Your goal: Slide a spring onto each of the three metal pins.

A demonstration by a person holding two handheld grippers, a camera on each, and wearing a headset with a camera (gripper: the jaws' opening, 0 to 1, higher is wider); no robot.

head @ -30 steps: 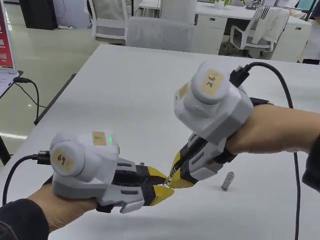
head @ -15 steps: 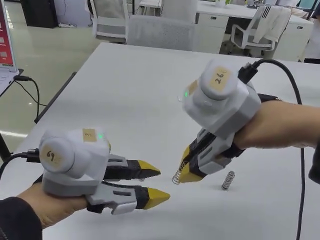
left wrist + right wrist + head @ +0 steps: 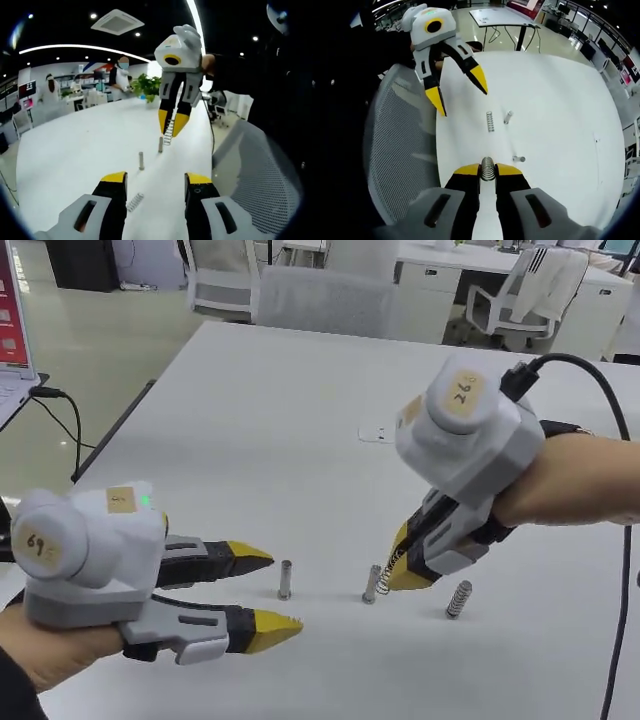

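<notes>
Two short metal pins stand upright on the white table: one (image 3: pixel 285 580) just off my left gripper's tips, the other (image 3: pixel 372 583) beside my right gripper. My right gripper (image 3: pixel 403 567) is shut on a spring (image 3: pixel 388 560), which hangs tilted close above and right of that second pin. My left gripper (image 3: pixel 268 590) stands open, nothing between its fingers. In the left gripper view a loose spring (image 3: pixel 134 201) lies on the table between my jaws, with both pins (image 3: pixel 141 160) (image 3: pixel 161 144) beyond it. Another loose spring (image 3: pixel 458 599) lies right of the right gripper.
The white table (image 3: pixel 280 440) stretches bare toward its far edge, with a small white tag (image 3: pixel 375 432) lying on it. Office chairs (image 3: pixel 320 300) and desks stand beyond. A cable (image 3: pixel 610 570) trails from the right gripper.
My left gripper has opened and drawn back to the left. The right gripper has moved right with the spring still held. Both pins now show between them.
</notes>
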